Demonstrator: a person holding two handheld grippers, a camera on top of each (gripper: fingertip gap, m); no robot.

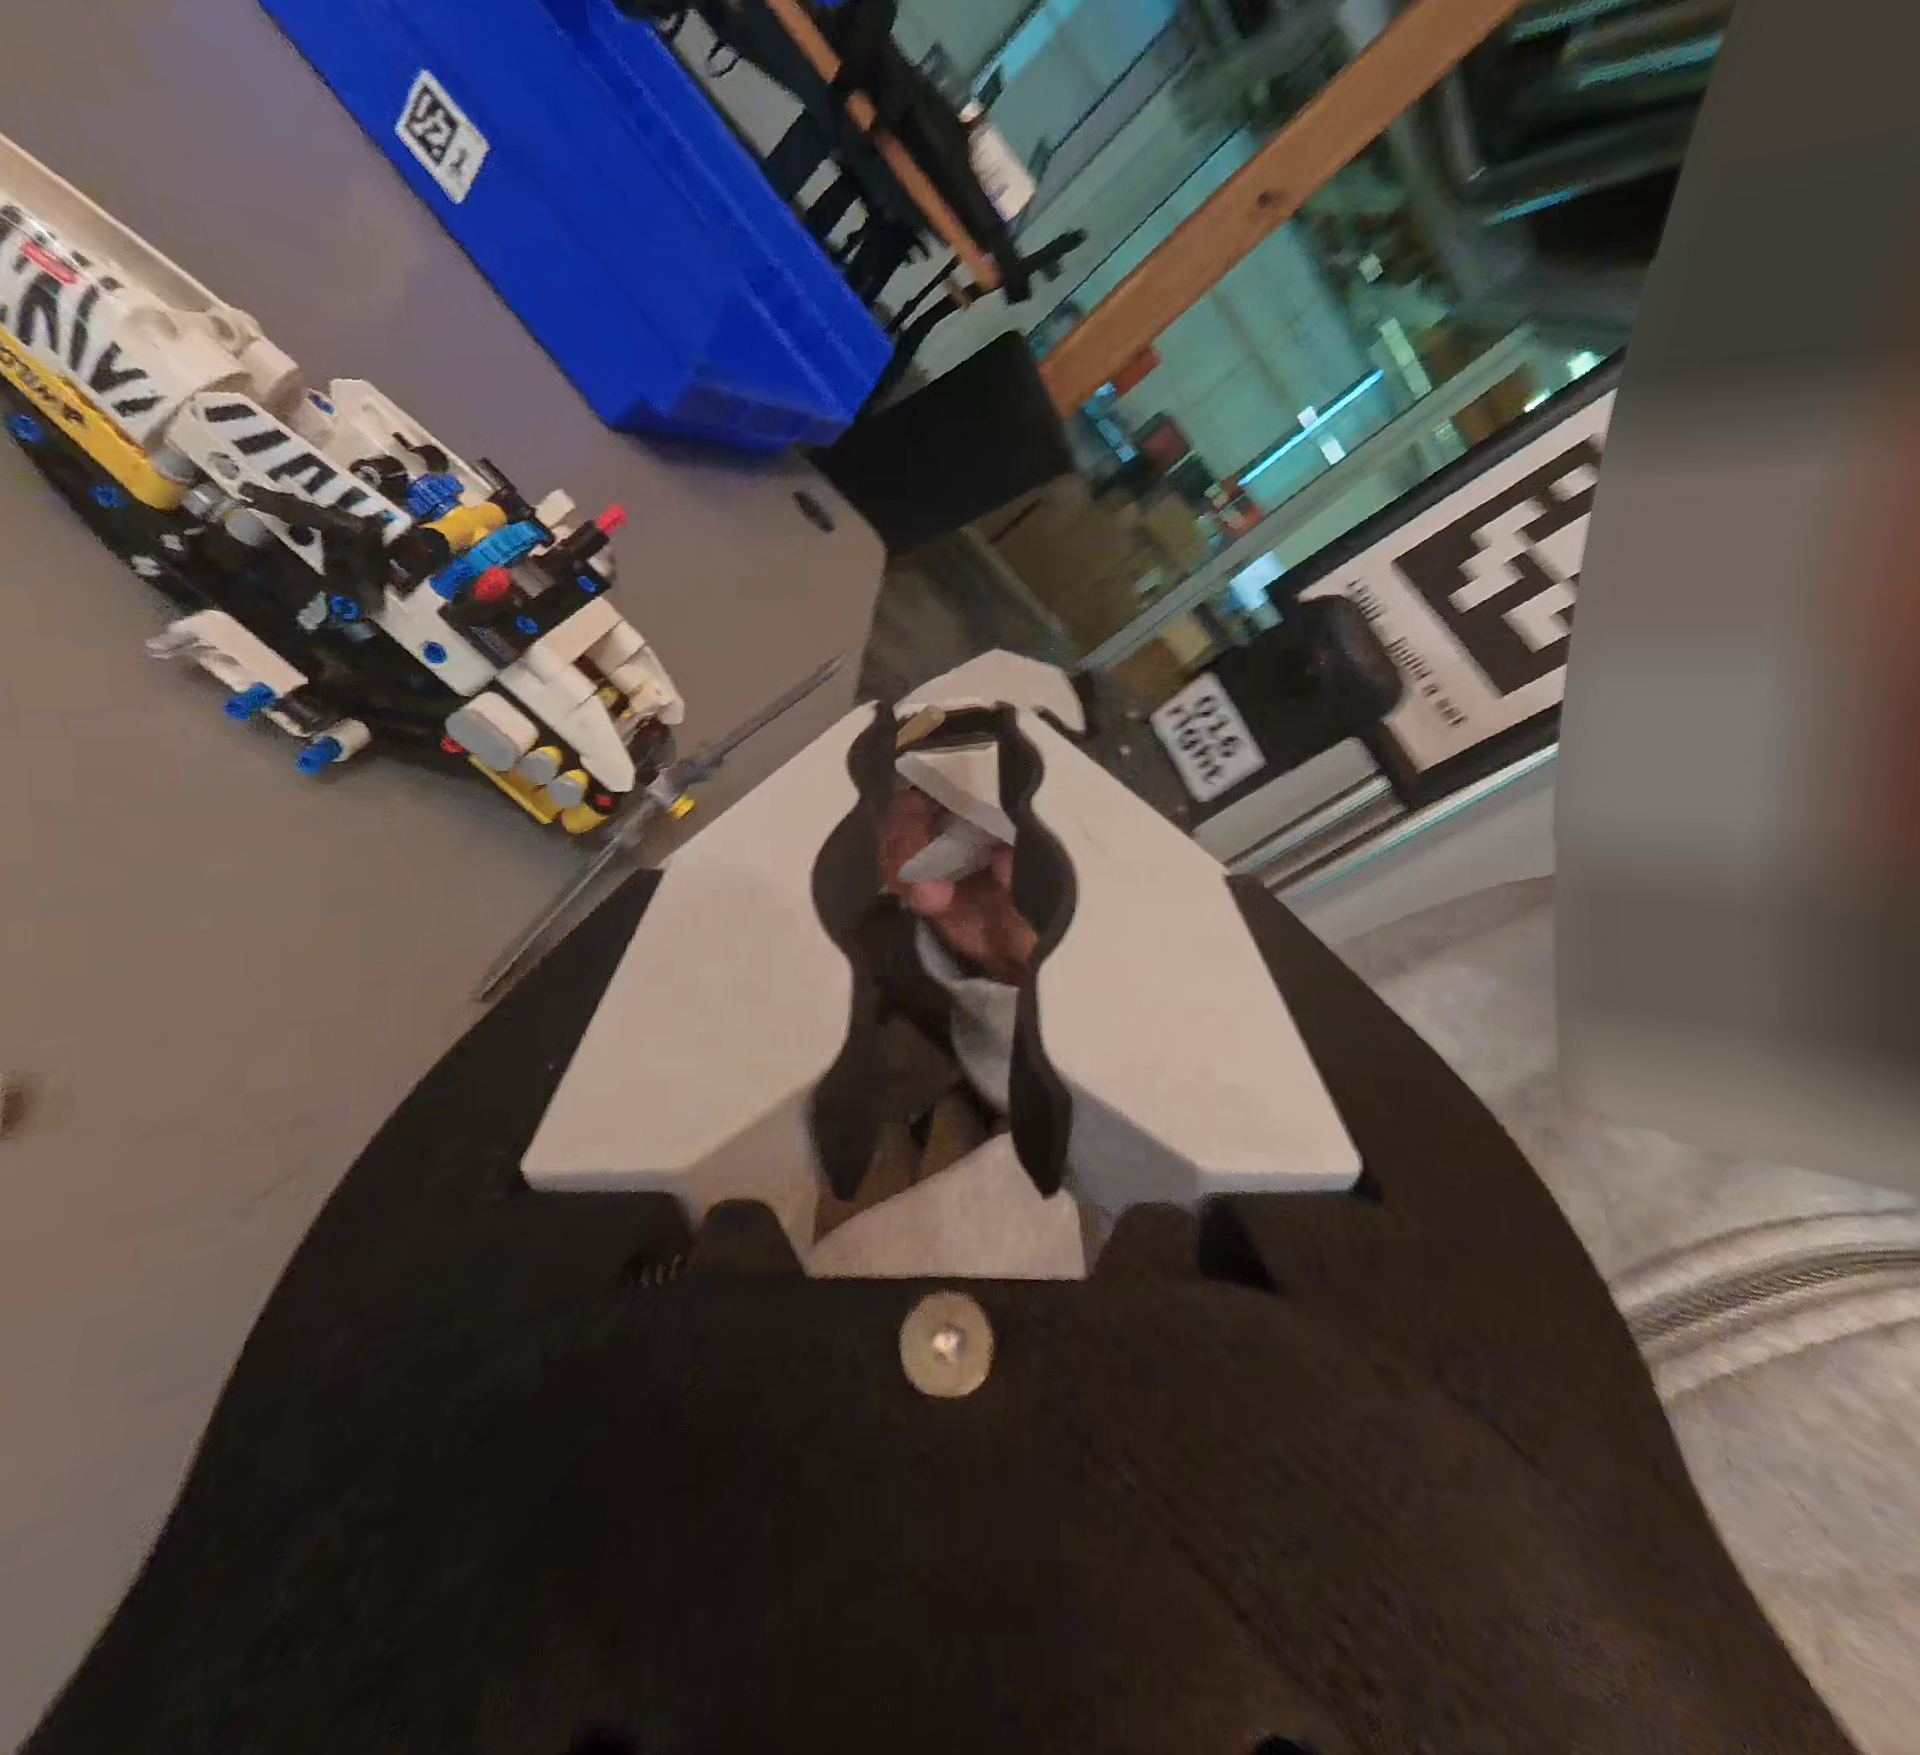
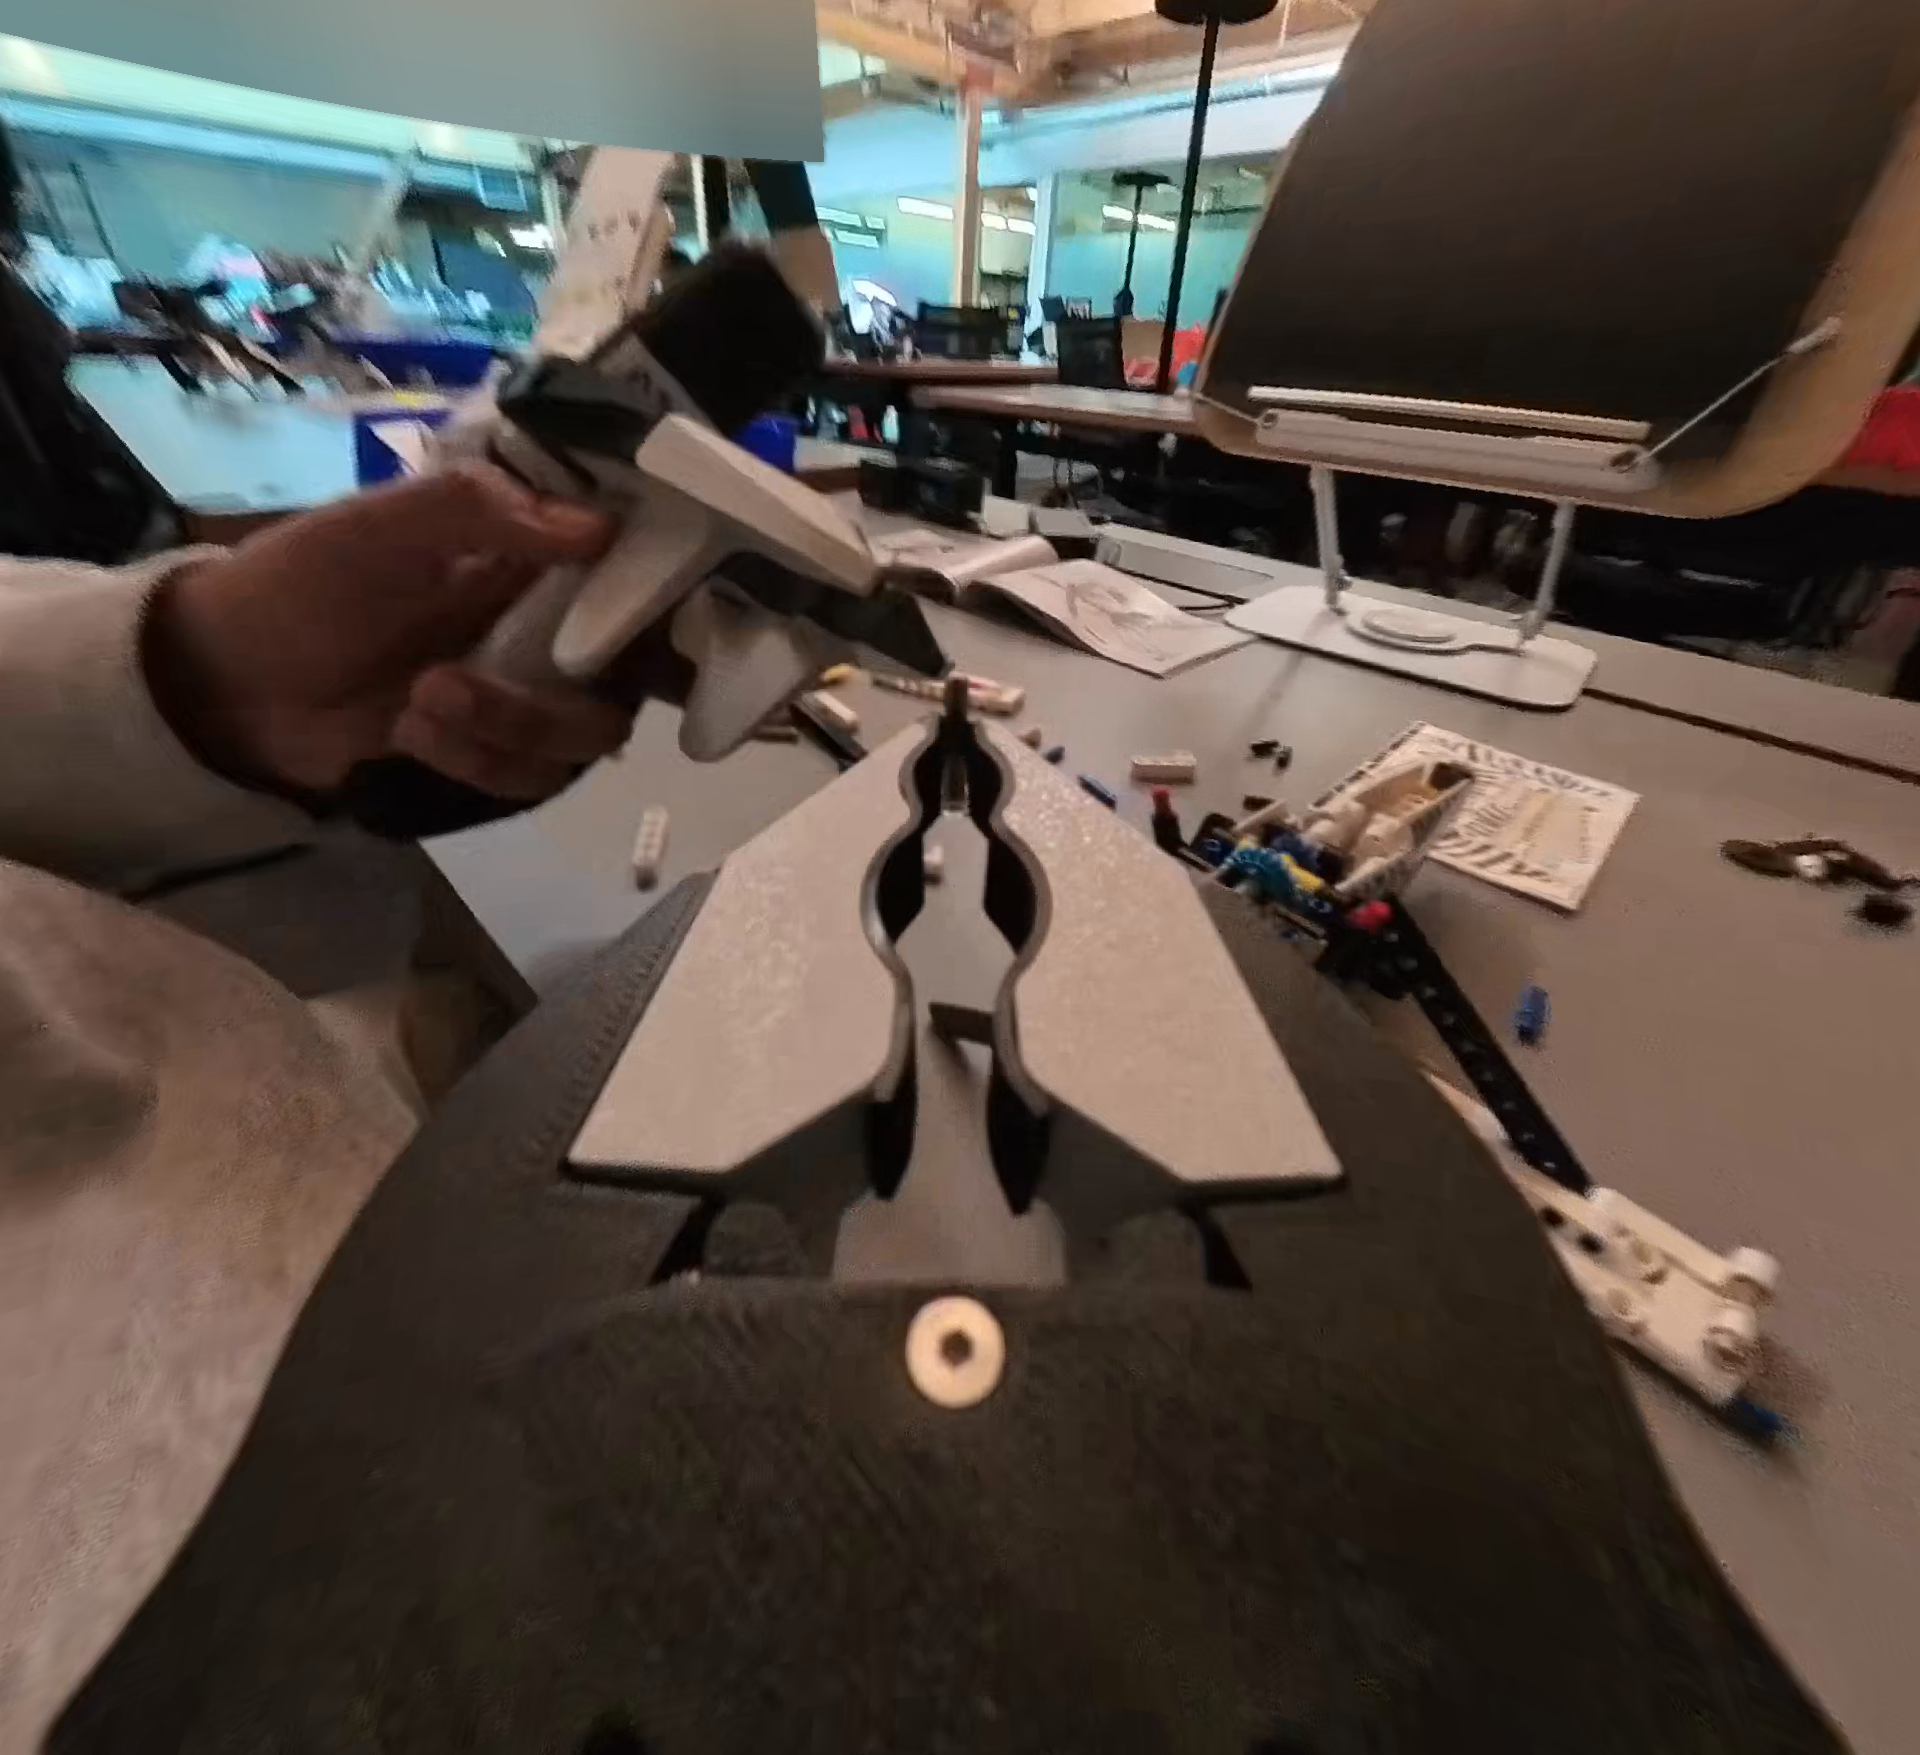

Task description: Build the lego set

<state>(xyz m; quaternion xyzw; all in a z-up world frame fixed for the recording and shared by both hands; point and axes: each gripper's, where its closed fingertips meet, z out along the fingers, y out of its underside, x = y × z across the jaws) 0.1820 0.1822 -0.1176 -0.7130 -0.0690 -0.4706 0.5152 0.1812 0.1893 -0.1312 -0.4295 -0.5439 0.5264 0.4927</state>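
In the right wrist view my right gripper (image 2: 954, 739) is shut on a small dark pin (image 2: 954, 703) that sticks up past its tips, above the grey table (image 2: 1558, 1082). A hand holds my left gripper (image 2: 914, 651), whose tips point down at the pin's top. In the left wrist view the left gripper (image 1: 945, 729) has its jaws a little apart. The right gripper's white tips (image 1: 1003, 677) and the small tan pin end (image 1: 920, 723) show in that gap. The half-built white, black and yellow lego model (image 1: 395, 583) lies on the table and also shows in the right wrist view (image 2: 1340, 843).
A blue bin (image 1: 540, 147) stands behind the model. Loose small pieces (image 2: 1164, 765), a sticker sheet (image 2: 1538, 822), an open booklet (image 2: 1049, 588) and a screen on a stand (image 2: 1455, 656) are on the table. A long black beam with a white end (image 2: 1662, 1290) lies at the right. Only a small space, under 4 cm, lies between the two pairs of fingers.
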